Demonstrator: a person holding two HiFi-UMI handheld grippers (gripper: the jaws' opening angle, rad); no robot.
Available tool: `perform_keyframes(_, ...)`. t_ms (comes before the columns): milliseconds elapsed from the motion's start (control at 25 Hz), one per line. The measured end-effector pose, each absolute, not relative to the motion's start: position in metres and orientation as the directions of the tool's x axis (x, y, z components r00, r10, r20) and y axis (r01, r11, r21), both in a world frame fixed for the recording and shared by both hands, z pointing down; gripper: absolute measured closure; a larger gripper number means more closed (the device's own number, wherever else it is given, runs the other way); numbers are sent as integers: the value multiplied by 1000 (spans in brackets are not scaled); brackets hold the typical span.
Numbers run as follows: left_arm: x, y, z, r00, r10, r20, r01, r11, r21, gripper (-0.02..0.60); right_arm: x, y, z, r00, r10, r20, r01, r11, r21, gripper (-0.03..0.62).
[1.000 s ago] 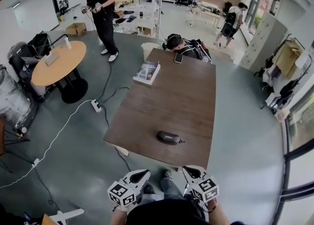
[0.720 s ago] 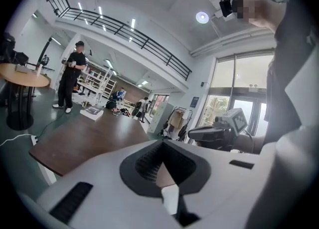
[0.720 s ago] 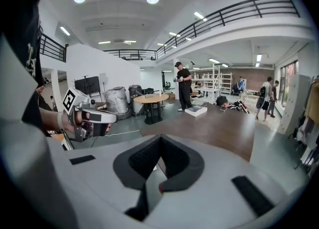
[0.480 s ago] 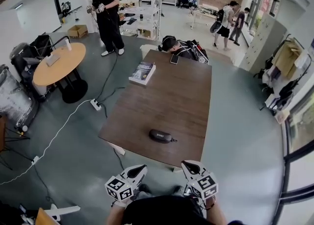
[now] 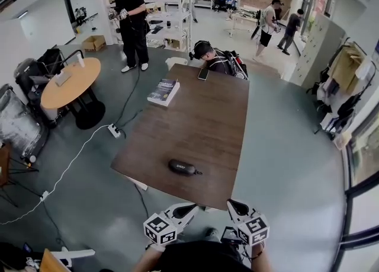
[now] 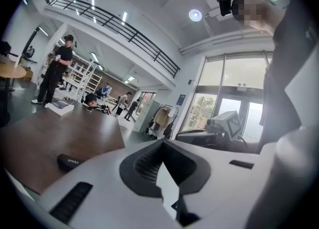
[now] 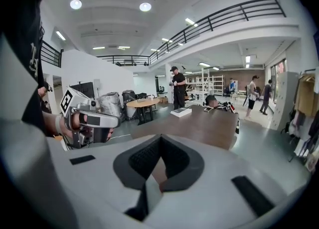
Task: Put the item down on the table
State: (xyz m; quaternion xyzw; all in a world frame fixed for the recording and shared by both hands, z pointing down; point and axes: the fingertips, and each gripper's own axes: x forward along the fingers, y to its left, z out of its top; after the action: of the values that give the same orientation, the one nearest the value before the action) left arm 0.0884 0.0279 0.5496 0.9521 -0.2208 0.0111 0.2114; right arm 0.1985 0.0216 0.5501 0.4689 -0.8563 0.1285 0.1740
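A black zipped case [image 5: 182, 167] lies on the brown table [image 5: 207, 117] near its front edge; it also shows low at the left in the left gripper view [image 6: 75, 162]. My left gripper [image 5: 190, 208] and right gripper [image 5: 233, 205] hang close to my body, just short of the table's front edge and apart from the case. Both point toward the table. The left gripper's jaws [image 6: 162, 145] meet with nothing between them. The right gripper's jaws [image 7: 159, 140] are likewise shut and empty.
A book [image 5: 163, 92] and a phone [image 5: 203, 74] lie at the table's far end, where a person [image 5: 213, 58] sits bent over. A round wooden table [image 5: 71, 84] stands at the left, with a power strip [image 5: 113, 130] and cable on the floor. Other people stand farther back.
The table and the case have slid left in the head view as I moved. Both grippers have shifted a little to the right, the left one more. The case lies still on the table.
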Motion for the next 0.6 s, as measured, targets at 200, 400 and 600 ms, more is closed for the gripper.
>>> perform_keyframes(200, 104, 35, 554, 912, -383, 149, -410, -826, 387, 575, 207, 20, 545, -496, -765, 410, -851, 522, -57, 608)
perform_keyframes(400, 95, 26, 555, 895, -419, 154, -444, -807, 390, 575, 204, 11, 535, -495, -773, 398, -853, 520, -50, 608)
perform_keyframes(600, 90, 17, 556, 887, -435, 153, -459, -798, 391, 575, 201, 4, 538, -501, -766, 402, -845, 533, -39, 608)
